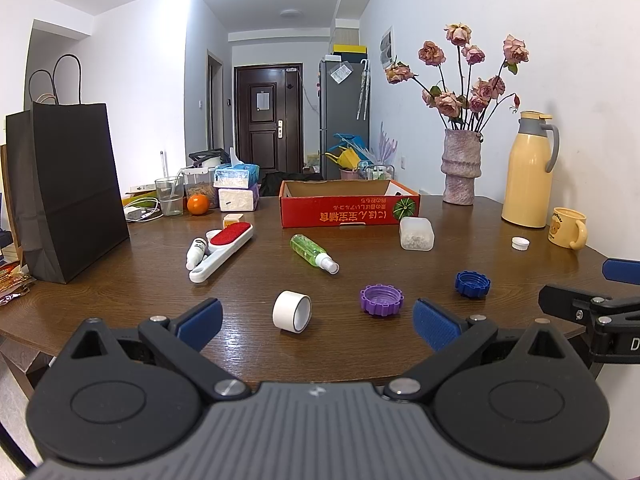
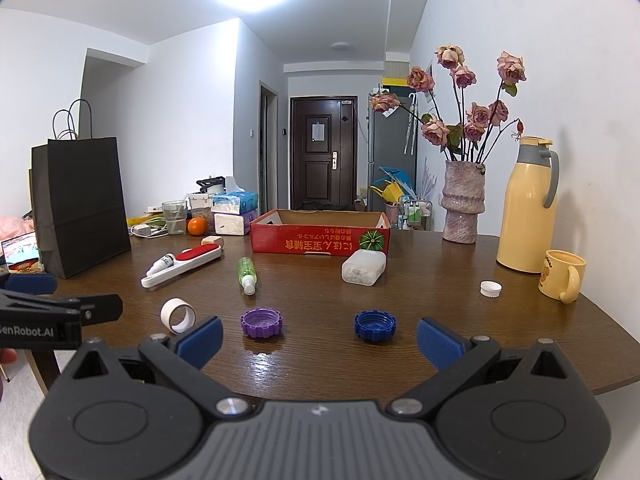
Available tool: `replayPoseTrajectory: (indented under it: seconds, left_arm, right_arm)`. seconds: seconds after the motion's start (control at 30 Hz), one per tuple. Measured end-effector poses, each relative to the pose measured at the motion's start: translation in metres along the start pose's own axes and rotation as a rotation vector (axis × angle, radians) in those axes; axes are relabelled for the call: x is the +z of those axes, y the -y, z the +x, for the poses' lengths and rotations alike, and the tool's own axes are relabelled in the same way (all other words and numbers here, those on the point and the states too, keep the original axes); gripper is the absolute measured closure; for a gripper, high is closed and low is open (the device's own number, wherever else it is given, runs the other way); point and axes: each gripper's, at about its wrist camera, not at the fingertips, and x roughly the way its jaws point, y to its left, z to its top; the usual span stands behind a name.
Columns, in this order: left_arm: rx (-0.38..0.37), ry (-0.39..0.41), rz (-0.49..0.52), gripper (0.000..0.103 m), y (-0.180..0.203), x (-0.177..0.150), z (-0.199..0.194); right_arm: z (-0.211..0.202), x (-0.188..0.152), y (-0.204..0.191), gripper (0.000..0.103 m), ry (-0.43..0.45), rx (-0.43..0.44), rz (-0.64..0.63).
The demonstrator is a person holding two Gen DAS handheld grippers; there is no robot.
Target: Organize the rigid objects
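A red cardboard box [image 1: 348, 210] [image 2: 320, 242] stands open at the table's far middle. Loose on the wooden table lie a white tape roll [image 1: 291, 312] [image 2: 178, 315], a purple cap [image 1: 381, 300] [image 2: 261, 323], a blue cap [image 1: 472, 284] [image 2: 375, 325], a green spray bottle [image 1: 314, 253] [image 2: 246, 274], a white lint brush with a red pad [image 1: 222, 254] [image 2: 182, 266], a small white dropper bottle [image 1: 196, 252] [image 2: 160, 265], a clear plastic container [image 1: 417, 233] [image 2: 363, 268] and a small white cap [image 1: 520, 243] [image 2: 491, 289]. My left gripper [image 1: 318, 324] is open and empty, just short of the tape roll. My right gripper [image 2: 320, 338] is open and empty, near both caps.
A black paper bag [image 1: 68, 192] stands at the left. A vase of dried roses [image 1: 460, 172], a yellow thermos [image 1: 528, 172] and a yellow mug [image 1: 568, 227] stand at the right. A glass, an orange [image 1: 198, 204] and tissue packs sit at the back left.
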Motion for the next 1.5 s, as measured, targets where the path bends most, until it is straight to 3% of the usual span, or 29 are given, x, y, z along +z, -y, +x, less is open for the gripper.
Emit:
replayPoseTrajectory:
  seconds: [0.97, 1.5]
  left_arm:
    - [-0.003, -0.003, -0.002, 0.0, -0.003, 0.001, 0.001]
    - [0.0, -0.073, -0.032, 0.0, -0.013, 0.003, 0.047]
  right_arm:
    - [0.0, 0.0, -0.001, 0.0, -0.001, -0.002, -0.003]
    - [0.039, -0.005, 0.01, 0.0, -0.066, -0.018, -0.005]
